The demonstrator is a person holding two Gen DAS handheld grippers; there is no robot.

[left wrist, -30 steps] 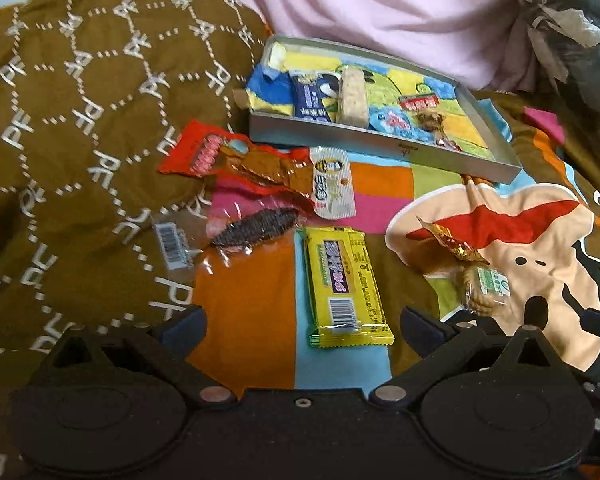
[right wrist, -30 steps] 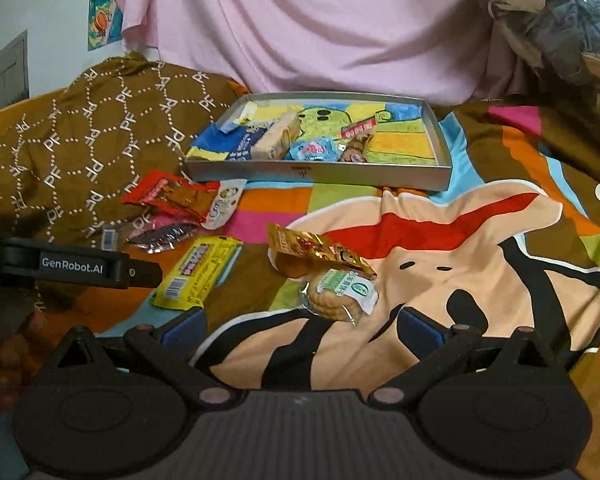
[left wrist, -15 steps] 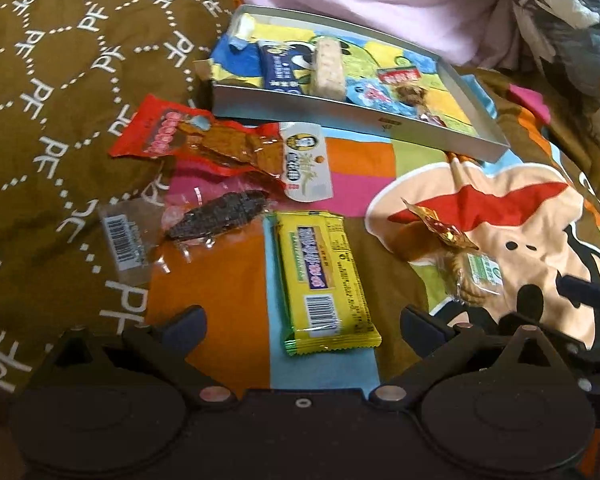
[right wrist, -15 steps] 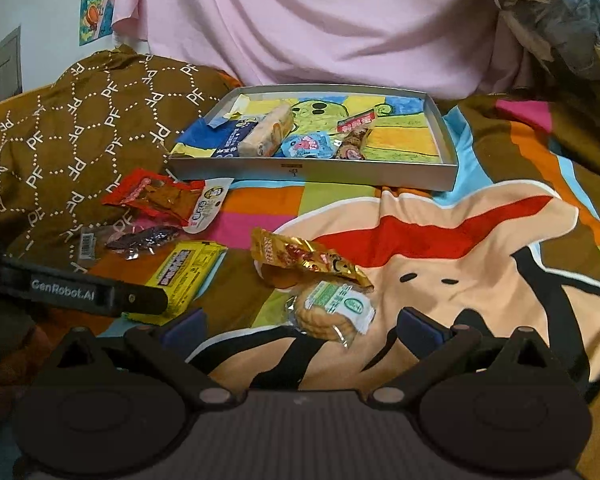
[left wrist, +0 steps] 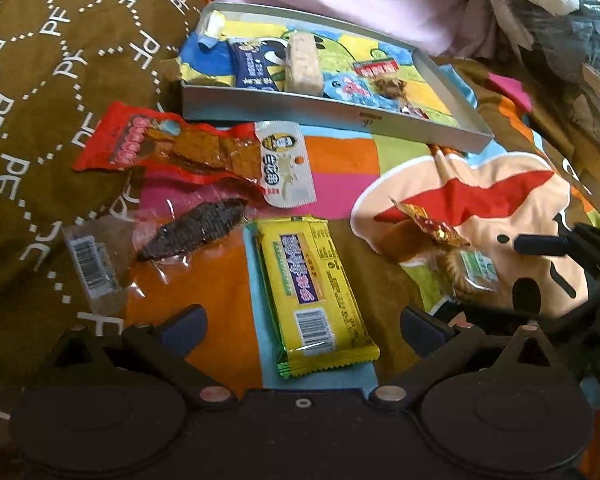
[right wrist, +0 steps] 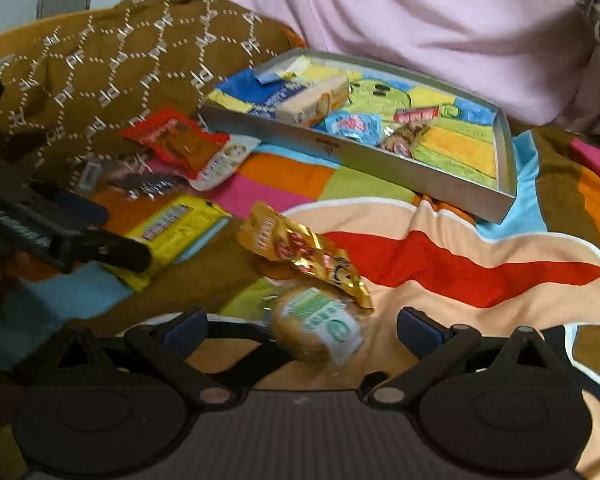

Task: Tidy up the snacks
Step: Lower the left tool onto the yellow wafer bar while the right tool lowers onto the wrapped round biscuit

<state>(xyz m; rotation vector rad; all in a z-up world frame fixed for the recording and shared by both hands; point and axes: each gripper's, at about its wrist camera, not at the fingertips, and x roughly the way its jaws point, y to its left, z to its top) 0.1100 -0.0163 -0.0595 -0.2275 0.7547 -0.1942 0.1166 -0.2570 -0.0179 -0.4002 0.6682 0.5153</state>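
Observation:
My left gripper (left wrist: pixel 302 326) is open, its fingers either side of the near end of a yellow snack bar (left wrist: pixel 314 284) lying on the blanket. My right gripper (right wrist: pixel 302 326) is open around a round biscuit in a clear wrapper (right wrist: pixel 318 328), with a gold packet (right wrist: pixel 304 252) just beyond. A grey metal tray (left wrist: pixel 332 110) at the back holds several snacks. A red-and-white packet (left wrist: pixel 196 152) and a dark snack in clear wrap (left wrist: pixel 192 232) lie left of the yellow bar.
A brown patterned cushion (left wrist: pixel 52 72) rises on the left. Pink cloth (right wrist: pixel 420 20) hangs behind the tray (right wrist: pixel 380 160). The right gripper's finger shows at the right edge of the left wrist view (left wrist: pixel 540 244). Crumpled bags (left wrist: pixel 560 20) sit at the far right.
Both grippers have moved forward and lower. The yellow bar now lies between the left fingers and the biscuit between the right fingers. Both stay open.

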